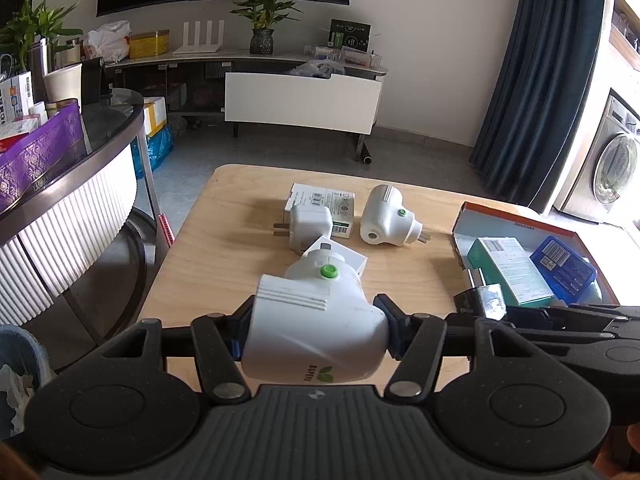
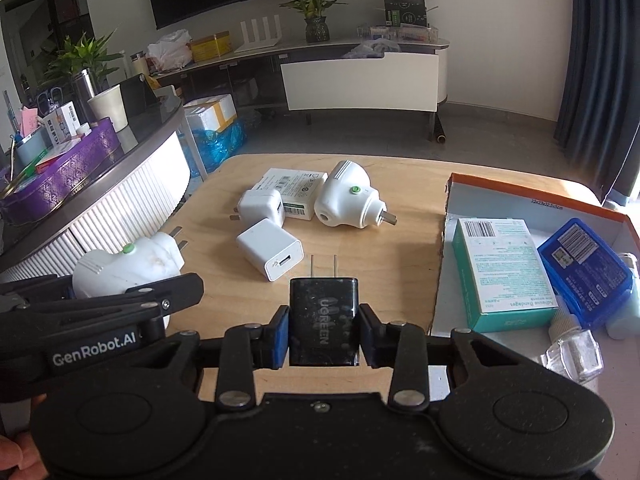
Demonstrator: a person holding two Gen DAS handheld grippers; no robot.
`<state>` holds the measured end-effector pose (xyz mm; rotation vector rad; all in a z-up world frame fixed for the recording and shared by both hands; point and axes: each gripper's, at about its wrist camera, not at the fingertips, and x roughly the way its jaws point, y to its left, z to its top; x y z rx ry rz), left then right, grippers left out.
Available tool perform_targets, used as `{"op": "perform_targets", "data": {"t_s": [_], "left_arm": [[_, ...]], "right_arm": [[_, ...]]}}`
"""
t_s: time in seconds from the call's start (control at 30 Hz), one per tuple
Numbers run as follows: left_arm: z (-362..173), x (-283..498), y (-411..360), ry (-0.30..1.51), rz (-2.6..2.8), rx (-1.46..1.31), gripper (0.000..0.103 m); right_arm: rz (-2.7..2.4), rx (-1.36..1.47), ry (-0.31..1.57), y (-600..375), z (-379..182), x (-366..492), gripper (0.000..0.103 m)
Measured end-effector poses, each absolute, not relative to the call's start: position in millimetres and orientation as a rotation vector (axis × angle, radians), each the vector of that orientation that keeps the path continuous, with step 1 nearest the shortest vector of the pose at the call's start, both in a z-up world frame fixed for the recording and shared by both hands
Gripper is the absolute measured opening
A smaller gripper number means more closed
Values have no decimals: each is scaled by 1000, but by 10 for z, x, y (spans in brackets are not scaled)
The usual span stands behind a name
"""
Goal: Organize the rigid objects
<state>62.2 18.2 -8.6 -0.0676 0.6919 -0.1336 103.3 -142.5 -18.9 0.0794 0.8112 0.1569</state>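
On the left side of the wooden table (image 2: 408,184), the left gripper (image 1: 314,330) grasps a white plug-in device (image 1: 316,316) with a green button, its pads pressed against both sides of the body and the prongs pointing away from the camera. Toward the centre of the table lie a white USB charger (image 2: 269,249), a second white charger (image 2: 262,207) resting against a flat white box (image 2: 294,194), and another white plug-in device (image 2: 346,200) on its side. Nearer the camera, the right gripper (image 2: 323,330) is clenched on a black charger (image 2: 323,318), prongs pointing away. At the right edge sits an open cardboard box (image 2: 520,190) containing a green carton (image 2: 504,268), a blue case (image 2: 586,272) and a clear bottle (image 2: 572,350).
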Motion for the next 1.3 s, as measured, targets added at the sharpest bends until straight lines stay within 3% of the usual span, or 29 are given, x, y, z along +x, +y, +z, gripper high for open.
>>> {"op": "perform_targets", "data": {"t_s": [1.3], "left_arm": [[93, 31, -297, 650, -304, 10, 62]], "right_arm": [[25, 112, 737, -2021, 276, 72, 44]]}}
